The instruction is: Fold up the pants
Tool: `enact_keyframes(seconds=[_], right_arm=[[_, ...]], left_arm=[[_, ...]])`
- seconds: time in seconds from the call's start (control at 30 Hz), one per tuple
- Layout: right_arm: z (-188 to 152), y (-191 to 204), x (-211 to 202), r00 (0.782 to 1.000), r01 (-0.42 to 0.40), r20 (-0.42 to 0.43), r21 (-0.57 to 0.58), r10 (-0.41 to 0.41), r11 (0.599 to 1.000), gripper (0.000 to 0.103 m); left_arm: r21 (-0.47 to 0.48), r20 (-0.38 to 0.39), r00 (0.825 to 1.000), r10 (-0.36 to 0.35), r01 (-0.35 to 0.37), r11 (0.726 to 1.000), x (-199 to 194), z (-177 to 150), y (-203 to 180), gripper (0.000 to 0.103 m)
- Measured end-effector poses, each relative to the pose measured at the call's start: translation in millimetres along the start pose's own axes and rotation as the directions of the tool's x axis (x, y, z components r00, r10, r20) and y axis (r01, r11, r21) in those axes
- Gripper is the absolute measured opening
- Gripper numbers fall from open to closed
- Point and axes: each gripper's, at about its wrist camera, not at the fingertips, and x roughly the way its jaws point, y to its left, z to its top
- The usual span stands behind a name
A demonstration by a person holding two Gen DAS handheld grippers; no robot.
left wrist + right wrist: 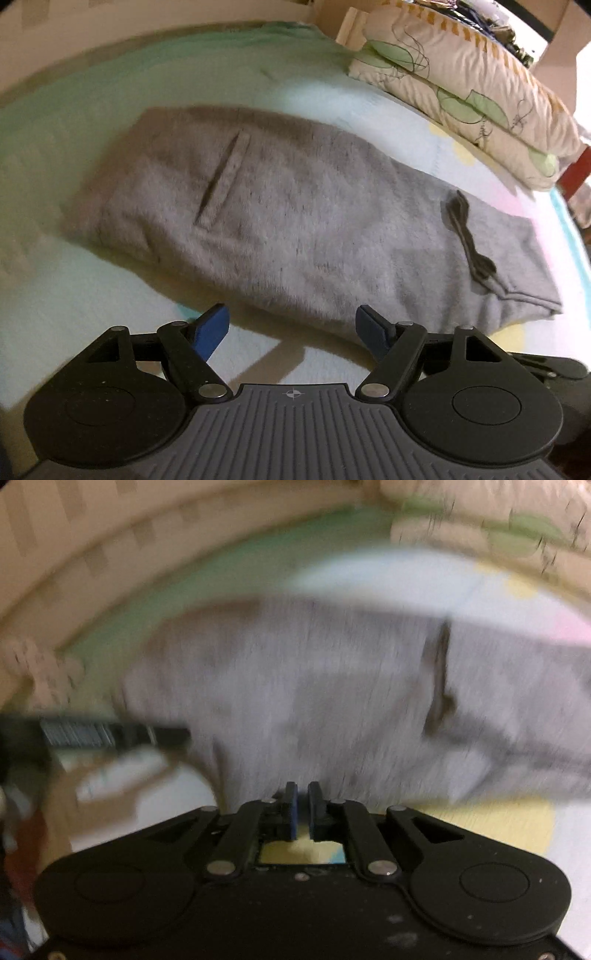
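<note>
So, pants (pixel 295 229): already folded lengthwise on the bed (pixel 92 288); crosswise folds left
Left gripper (pixel 291 332): fingers released, empty
Right gripper (pixel 302 805): fingers clenched, seemingly empty

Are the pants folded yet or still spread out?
Folded. The pants lie as one compact gray bundle on the bed, pocket up, no separate legs showing.

I count one pair of grey pants (pixel 295 221) on the bed (pixel 110 295), one dark drawstring (pixel 469 236) on them, and two pillows (pixel 461 85) stacked beyond the pants.
</note>
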Motion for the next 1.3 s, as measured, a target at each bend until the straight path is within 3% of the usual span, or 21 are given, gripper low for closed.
enact_keyframes(seconds=[0.13, 0.43, 0.63, 1.07, 1.23, 1.3], right_arm=[[-2.3, 0.3, 0.1, 1.000, 0.004, 0.012, -0.009, -0.004, 1.000, 0.008], [-0.7, -2.2, -0.1, 1.000, -0.006, -0.013, -0.017, 0.006, 1.000, 0.007], [0.4, 0.5, -0.9, 1.000, 0.001, -0.024, -0.028, -0.001, 1.000, 0.007], [0.9, -0.5, 1.7, 1.000, -0.016, -0.024, -0.026, 0.016, 1.000, 0.007], [1.1, -3.0, 0.4, 0.999, -0.025, -0.023, -0.021, 0.025, 0.999, 0.007], [1.2, -3.3, 0.2, 0.999, -0.027, -0.021, -0.018, 0.026, 0.999, 0.007]], left_arm=[[-0.026, -0.024, 0.995, -0.100, 0.099, 0.995, 4.0, -4.0, 15.3, 0.084], [-0.136, 0.042, 0.997, -0.072, 0.077, 0.988, -4.9, 0.1, 61.6, 0.087], [-0.206, 0.059, 0.992, -0.113, 0.123, 0.971, 16.3, 29.8, 79.9, 0.102], [-0.348, 0.174, 0.972, -0.159, 0.211, 0.913, 44.1, 59.0, 98.1, 0.102], [-0.363, 0.207, 0.970, -0.130, 0.200, 0.910, 50.4, 65.9, 94.3, 0.102], [-0.388, 0.212, 0.972, -0.100, 0.178, 0.904, 49.5, 65.4, 91.0, 0.097]])
